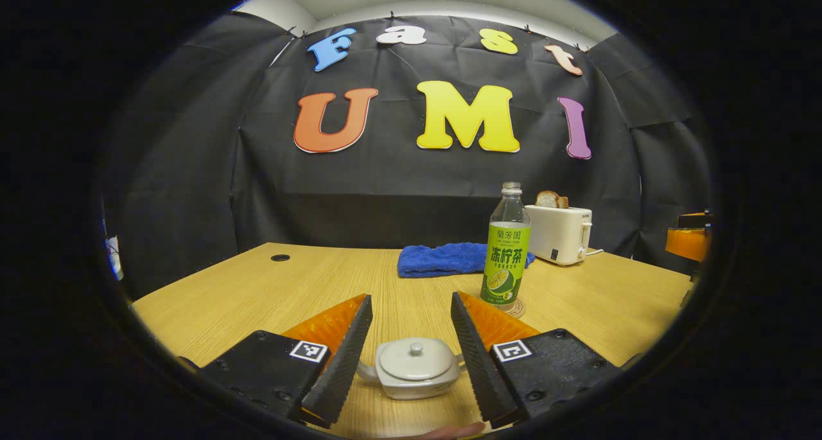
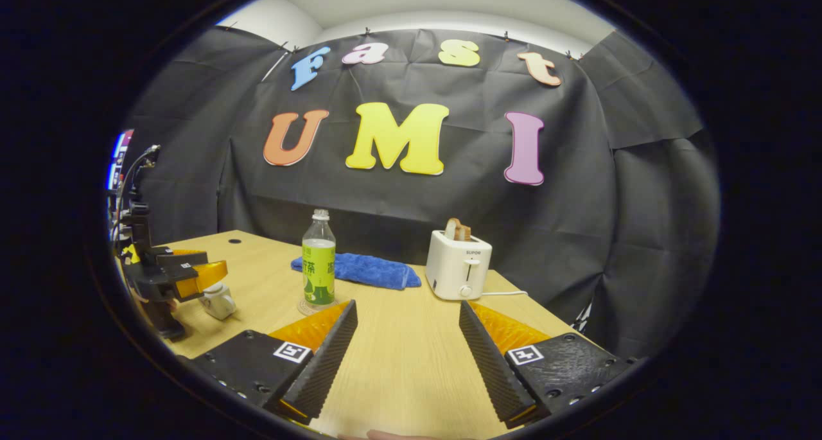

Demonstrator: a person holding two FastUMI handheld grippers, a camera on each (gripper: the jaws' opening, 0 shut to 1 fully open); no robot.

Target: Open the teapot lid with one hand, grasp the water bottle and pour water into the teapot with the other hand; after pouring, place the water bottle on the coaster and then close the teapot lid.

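Left gripper view: table [image 1: 270,292] carries all; landmark = teapot [image 1: 416,370], near edge, lid [image 1: 416,358] on. Toaster [image 1: 559,234] far right of teapot, blue towel [image 1: 443,259] behind it; water bottle [image 1: 506,254] behind-right of teapot, upright on coaster [image 1: 515,309] — prob. staged at its drop-off spot. Left gripper [image 1: 411,318] wide open, holding nothing, jaws either side of teapot — lined up for lid, I'd judge; right gripper [image 2: 406,337] wide open, empty, well right of teapot.
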